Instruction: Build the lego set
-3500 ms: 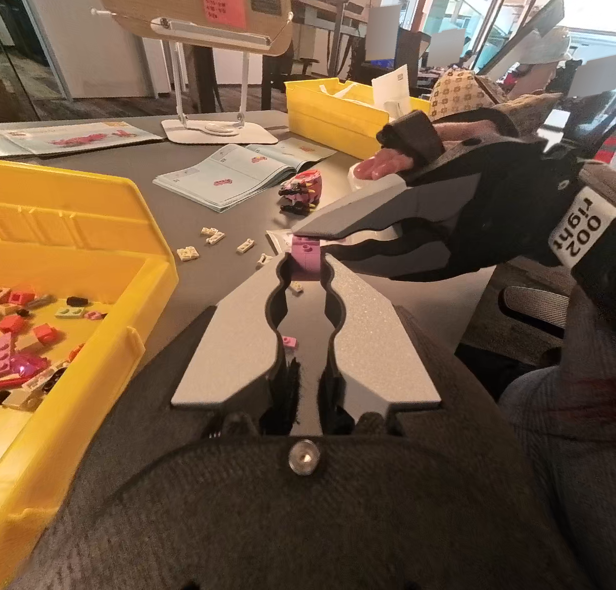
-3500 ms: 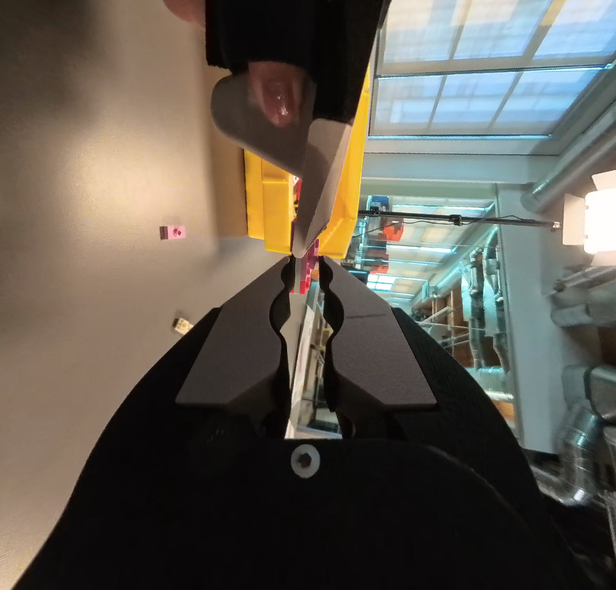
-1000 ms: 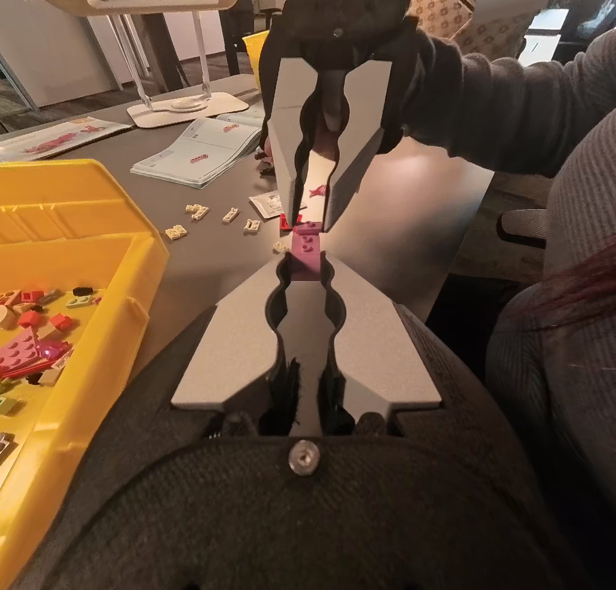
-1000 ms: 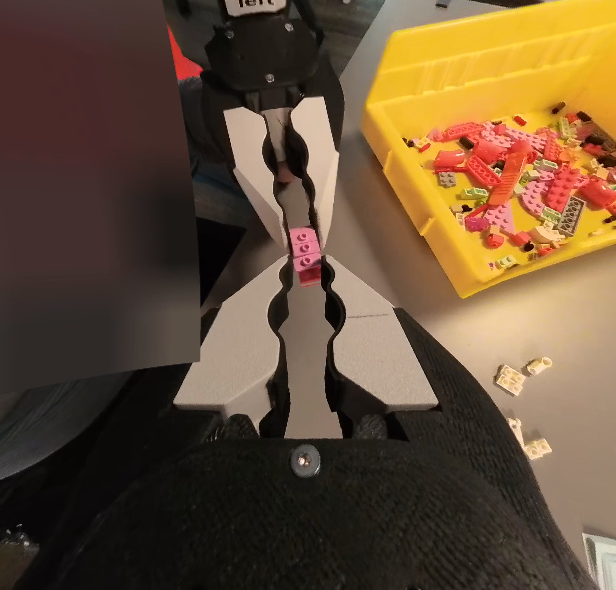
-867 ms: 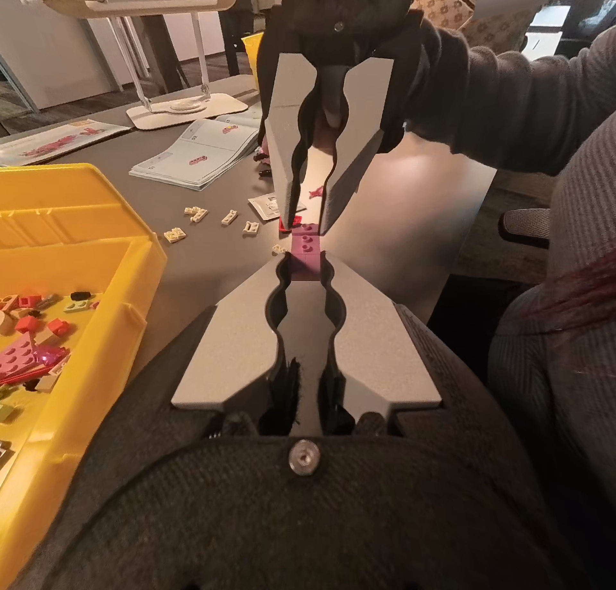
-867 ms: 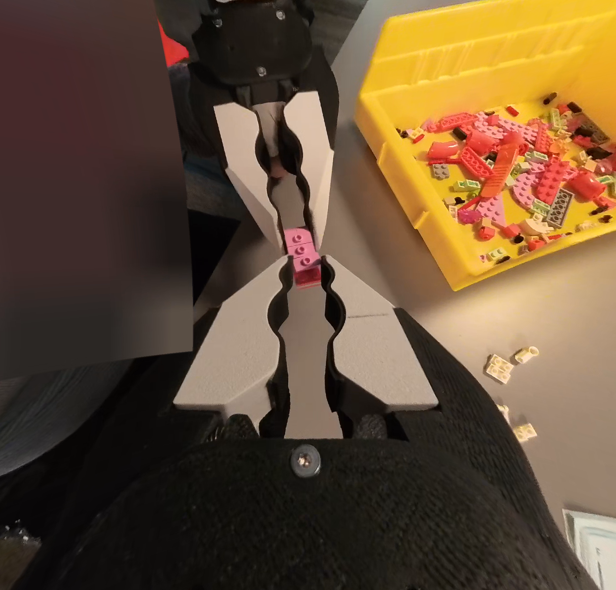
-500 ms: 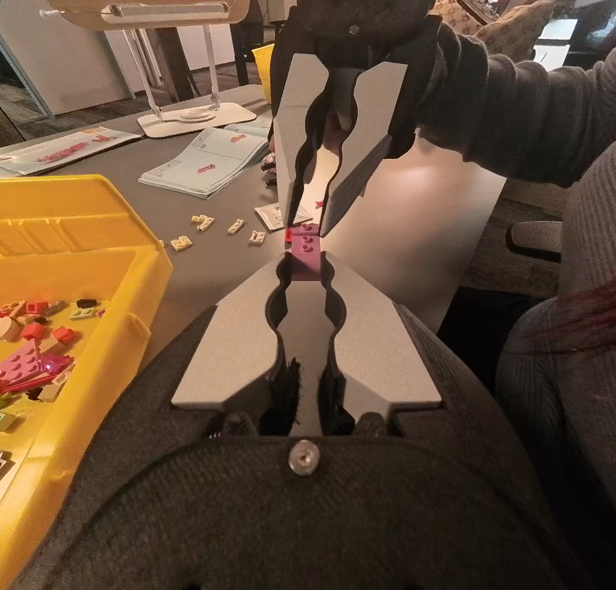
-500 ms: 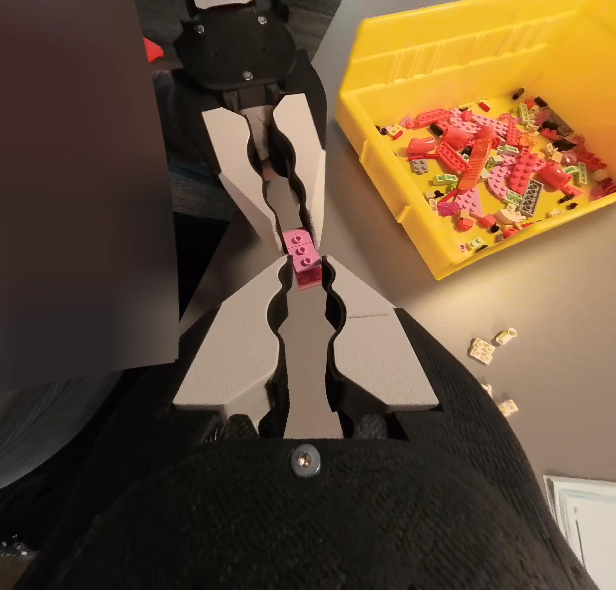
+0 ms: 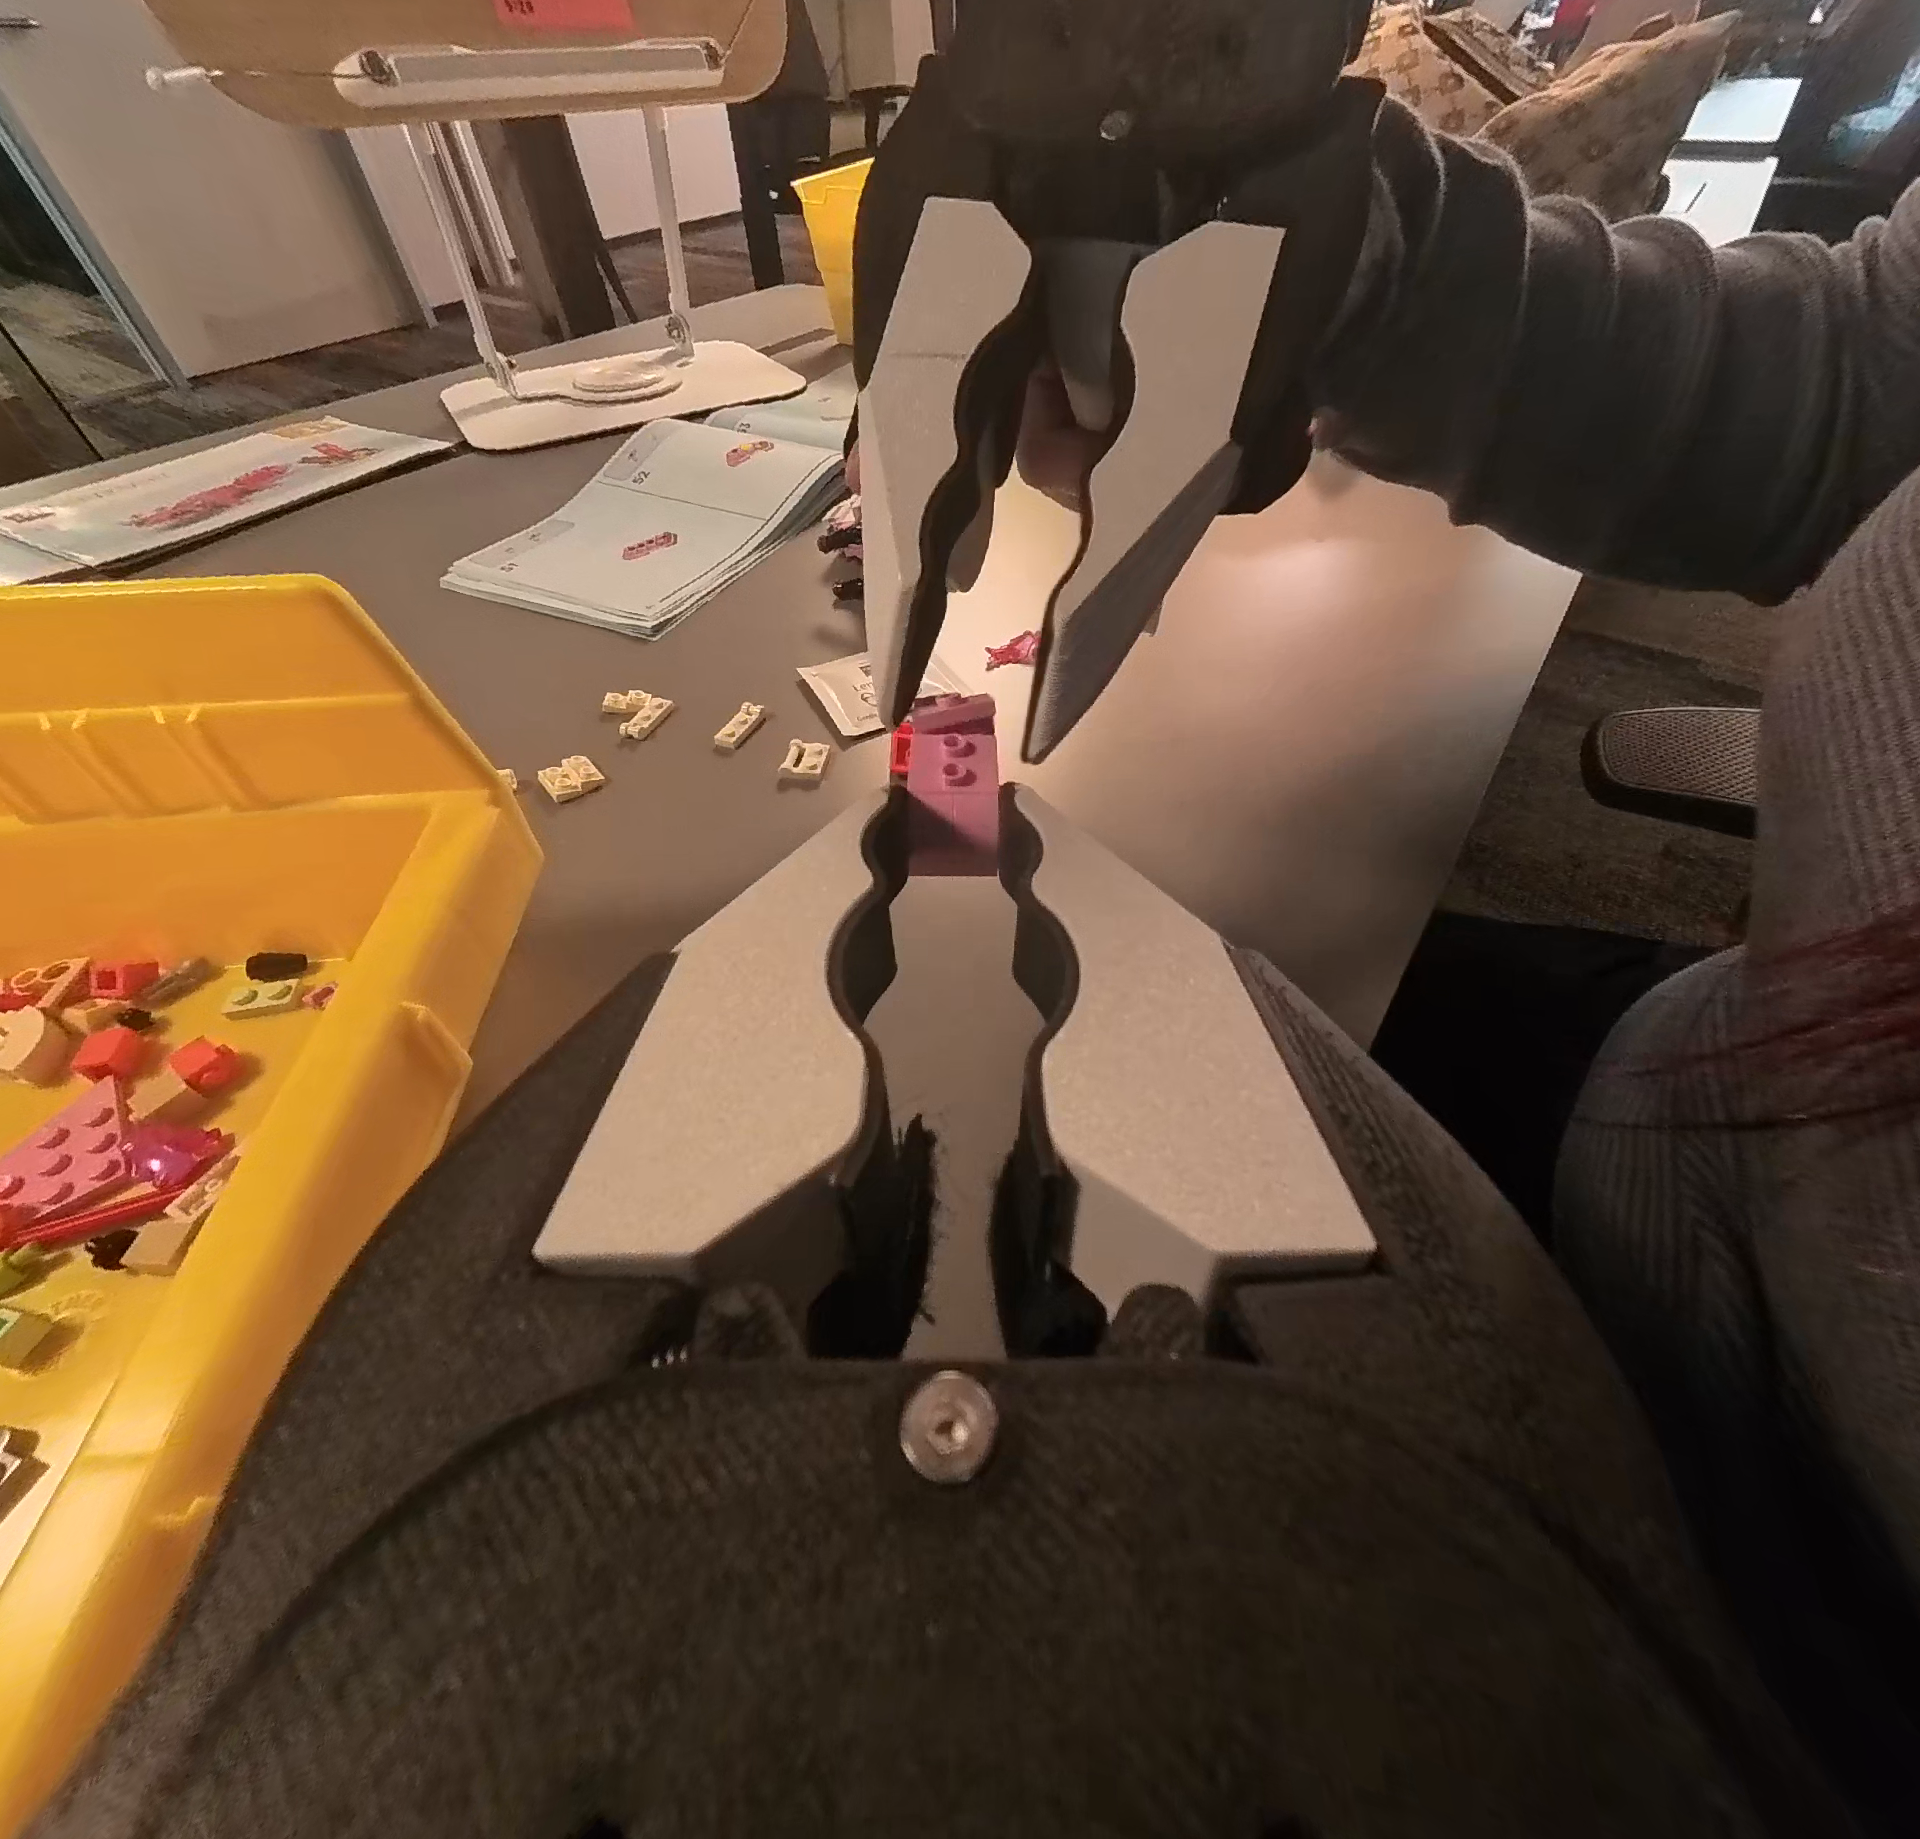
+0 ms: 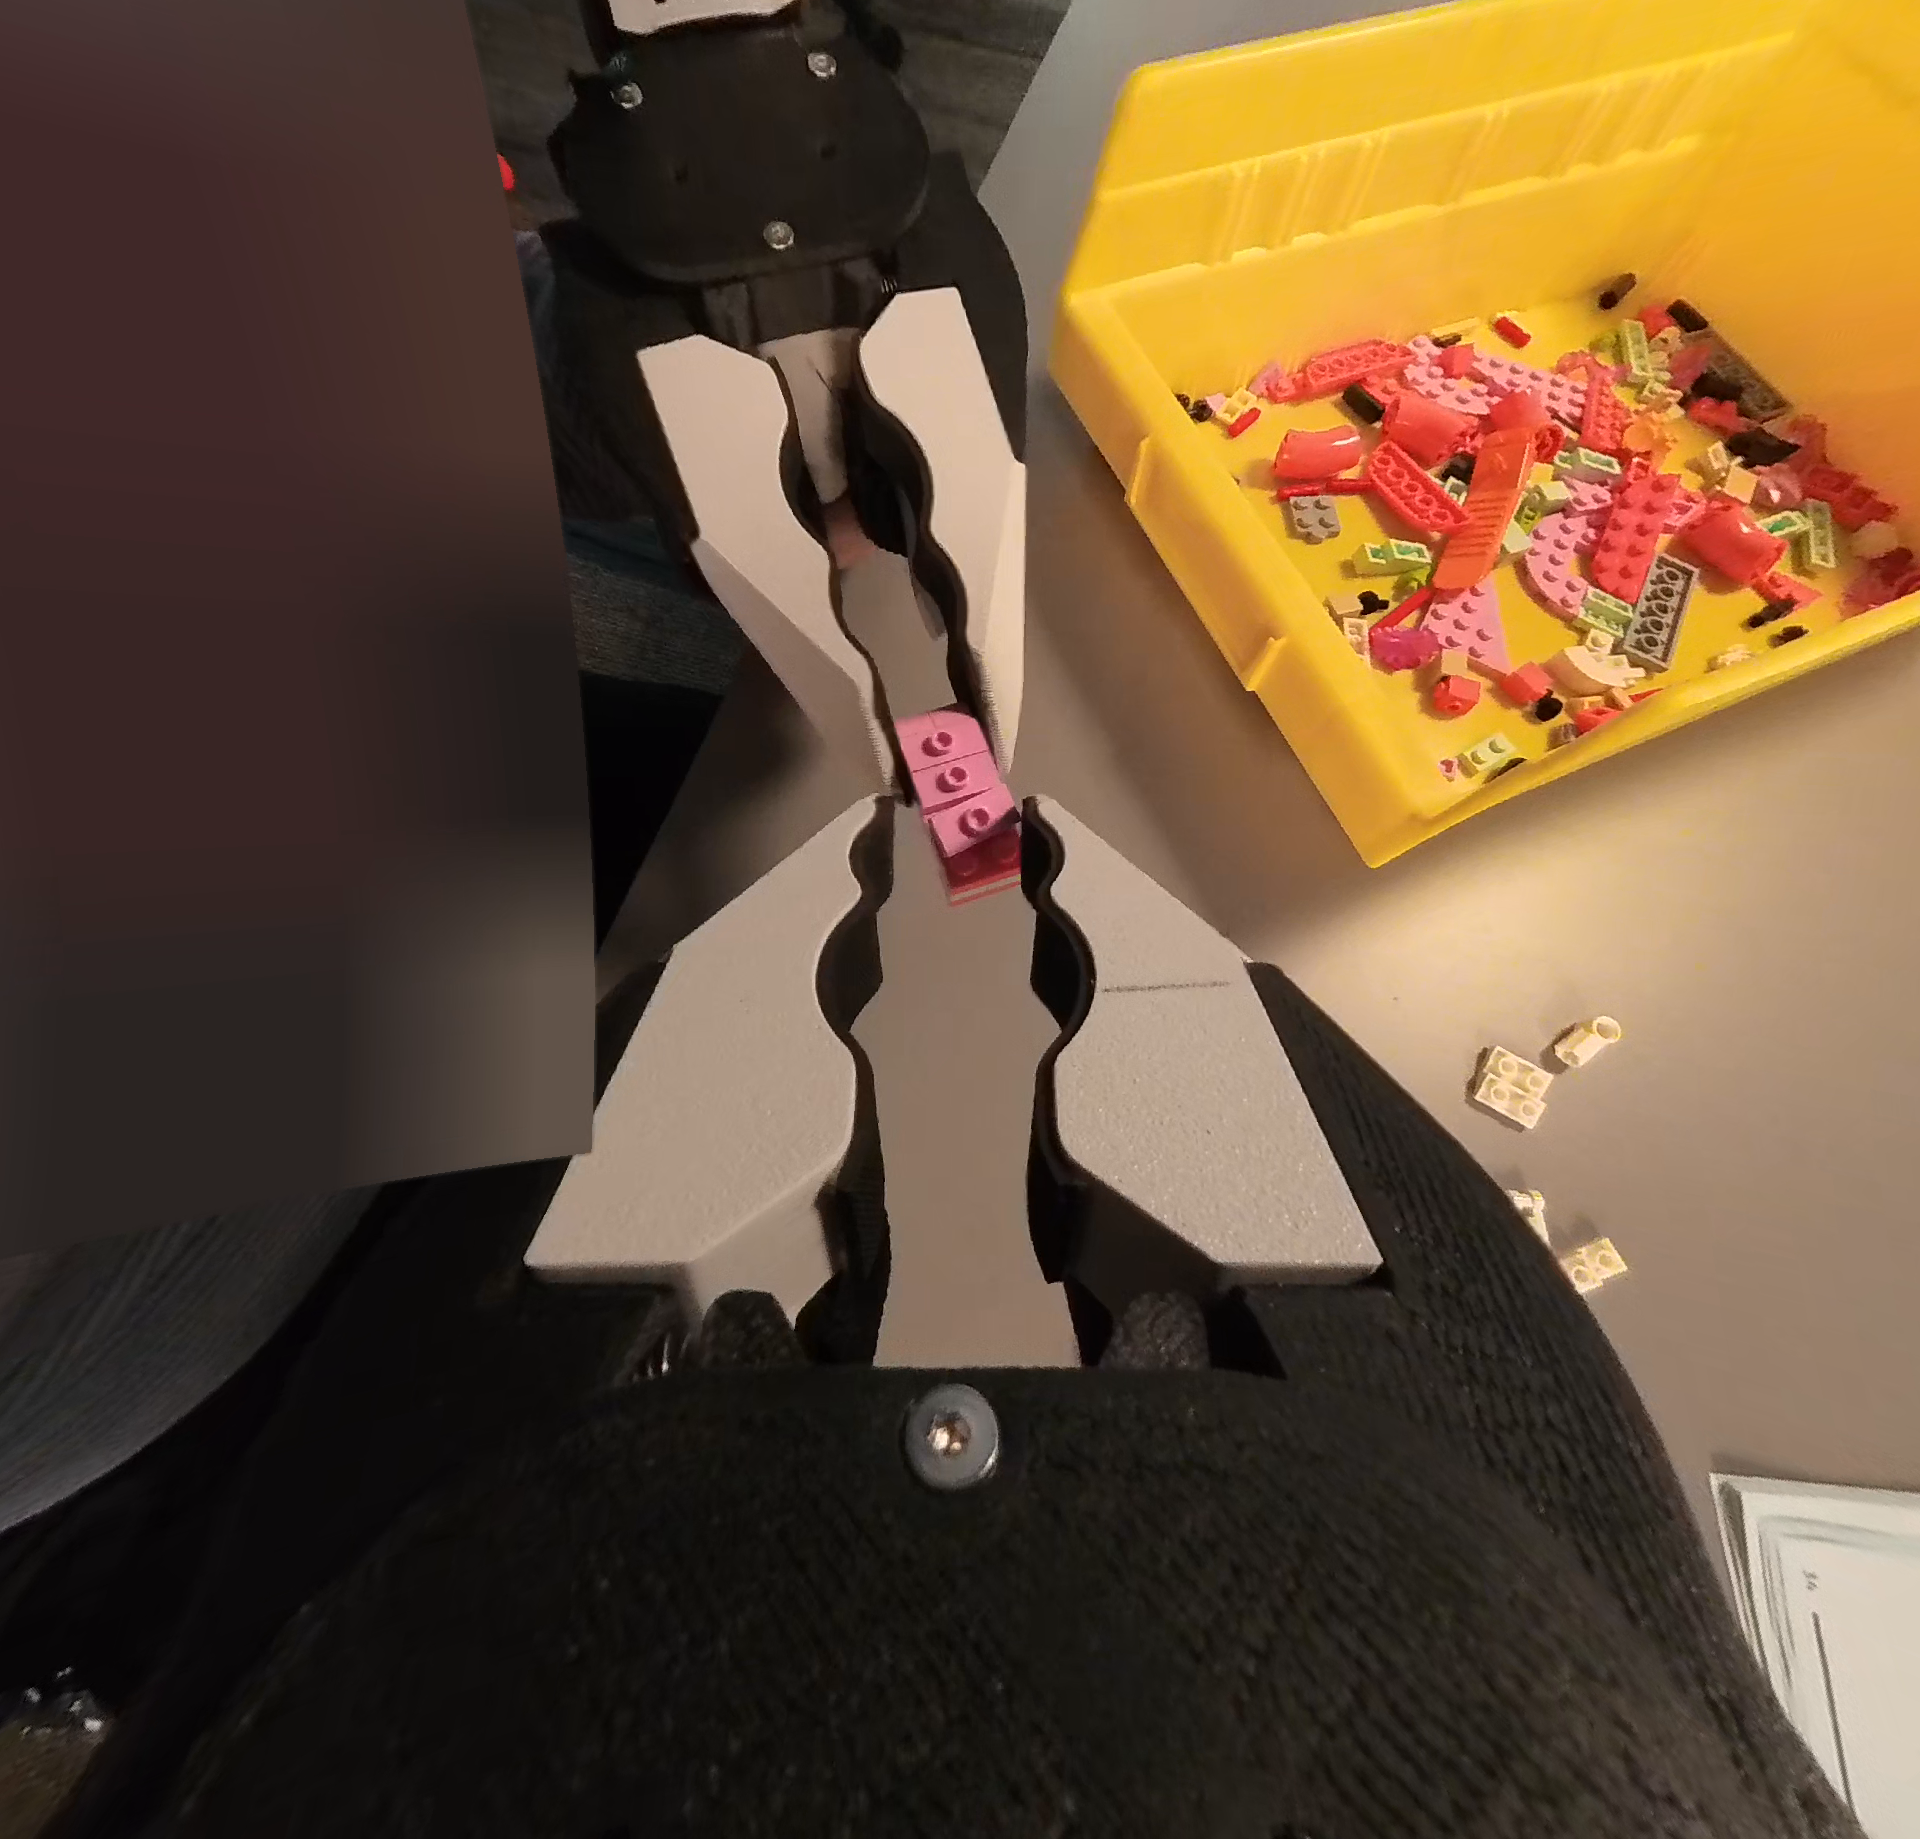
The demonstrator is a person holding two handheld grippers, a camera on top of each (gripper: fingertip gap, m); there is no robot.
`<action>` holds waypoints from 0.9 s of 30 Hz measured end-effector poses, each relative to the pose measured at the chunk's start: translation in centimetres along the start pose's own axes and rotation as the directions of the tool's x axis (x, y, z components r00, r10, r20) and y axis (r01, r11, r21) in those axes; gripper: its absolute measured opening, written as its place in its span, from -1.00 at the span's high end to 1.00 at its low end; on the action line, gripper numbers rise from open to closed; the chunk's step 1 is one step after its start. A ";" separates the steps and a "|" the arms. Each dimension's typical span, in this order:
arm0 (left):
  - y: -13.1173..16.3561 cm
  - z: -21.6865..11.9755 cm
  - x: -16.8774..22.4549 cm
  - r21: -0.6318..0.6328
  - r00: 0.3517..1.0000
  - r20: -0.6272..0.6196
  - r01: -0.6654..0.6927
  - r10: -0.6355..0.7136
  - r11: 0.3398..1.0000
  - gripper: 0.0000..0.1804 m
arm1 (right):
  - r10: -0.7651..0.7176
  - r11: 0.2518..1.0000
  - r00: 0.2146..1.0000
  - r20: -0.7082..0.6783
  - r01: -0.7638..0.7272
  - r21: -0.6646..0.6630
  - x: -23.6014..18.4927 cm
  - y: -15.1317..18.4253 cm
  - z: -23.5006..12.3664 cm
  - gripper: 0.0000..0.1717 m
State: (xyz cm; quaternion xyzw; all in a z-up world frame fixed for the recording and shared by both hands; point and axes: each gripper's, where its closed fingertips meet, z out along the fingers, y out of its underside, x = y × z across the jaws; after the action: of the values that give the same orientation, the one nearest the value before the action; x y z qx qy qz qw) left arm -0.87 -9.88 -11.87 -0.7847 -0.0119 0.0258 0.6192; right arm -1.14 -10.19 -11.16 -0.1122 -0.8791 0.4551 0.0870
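My left gripper [image 9: 951, 802] is shut on a pink brick assembly [image 9: 956, 766] and holds it above the grey table [image 9: 1299, 750]. The assembly has studs on top and a red piece at its far end. My right gripper [image 9: 961, 740] faces the left one tip to tip, and its fingers stand apart on either side of the assembly's far end. In the right wrist view the assembly [image 10: 956, 781] reaches from the left gripper [image 10: 940, 745] in between my right gripper's [image 10: 956, 813] tips. A gap shows at the left pad, so the right gripper is open.
A yellow bin [image 9: 312, 854] of several pink and red bricks stands at the left and also shows in the right wrist view [image 10: 1195, 501]. Small cream pieces [image 9: 634, 709], an open booklet [image 9: 665, 532] and a board on a stand [image 9: 613, 376] are on the table. A person's sleeve [image 9: 1610, 387] reaches in from the right. Only a small space, under 4 cm, lies between the two pairs of fingers.
My right gripper's fingers have spread apart from the far end of the pink assembly, which they gripped half a second ago. My left gripper still grips it. Both moved slightly.
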 end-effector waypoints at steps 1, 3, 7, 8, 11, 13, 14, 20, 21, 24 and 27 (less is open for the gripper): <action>0.0 0.0 0.0 0.000 1.000 0.002 0.003 -0.003 1.000 0.82 | -0.003 1.000 1.000 -0.002 0.003 0.002 0.0 -0.1 0.0 0.72; 0.0 0.0 -0.1 0.001 1.000 0.006 0.007 -0.007 1.000 0.82 | -0.010 1.000 1.000 -0.009 0.010 0.005 -0.1 -0.2 -0.1 0.67; -0.1 0.0 -0.6 0.006 0.999 0.030 0.028 -0.028 1.000 0.82 | -0.042 0.999 0.997 -0.059 0.043 0.017 0.3 -0.5 -0.2 0.57; -0.1 -0.1 -0.9 0.008 0.998 0.047 0.044 -0.044 0.999 0.82 | -0.063 0.997 0.995 -0.081 0.065 0.029 0.4 -0.7 -0.3 0.53; -0.3 -0.2 -1.9 0.017 0.990 0.086 0.114 -0.115 0.993 0.82 | -0.159 0.985 0.971 -0.177 0.168 0.041 0.6 -1.2 0.0 0.40; -0.4 -0.3 -2.4 0.033 0.984 0.103 0.142 -0.145 0.989 0.82 | -0.288 0.955 0.906 -0.311 0.297 -0.019 1.5 -1.2 0.2 0.35; -0.5 -0.3 -2.6 0.036 0.982 0.113 0.150 -0.153 0.988 0.82 | -0.373 0.925 0.847 -0.380 0.374 -0.075 2.0 -1.2 0.3 0.36; -0.8 -0.2 -2.8 0.043 0.979 0.128 0.156 -0.161 0.987 0.83 | -0.687 0.717 0.501 -0.527 0.583 -0.381 3.2 -0.7 0.9 0.57; -0.8 -0.2 -2.8 0.044 0.979 0.128 0.155 -0.160 0.987 0.82 | -0.701 0.702 0.472 -0.534 0.586 -0.404 3.3 -0.7 0.9 0.60; -0.9 -0.1 -2.8 0.044 0.979 0.128 0.153 -0.157 0.987 0.83 | -0.717 0.686 0.436 -0.545 0.580 -0.439 3.7 -0.5 0.9 0.62; -1.1 0.0 -2.6 0.046 0.981 0.119 0.150 -0.155 0.988 0.83 | -0.730 0.673 0.420 -0.539 0.579 -0.461 3.7 -0.3 1.0 0.66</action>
State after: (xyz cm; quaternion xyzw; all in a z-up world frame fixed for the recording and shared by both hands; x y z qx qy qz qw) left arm -3.48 -9.80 -10.75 -0.7670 -0.1094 0.0264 0.6317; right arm -5.03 -10.12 -11.27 0.0728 -0.7935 0.2149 0.5647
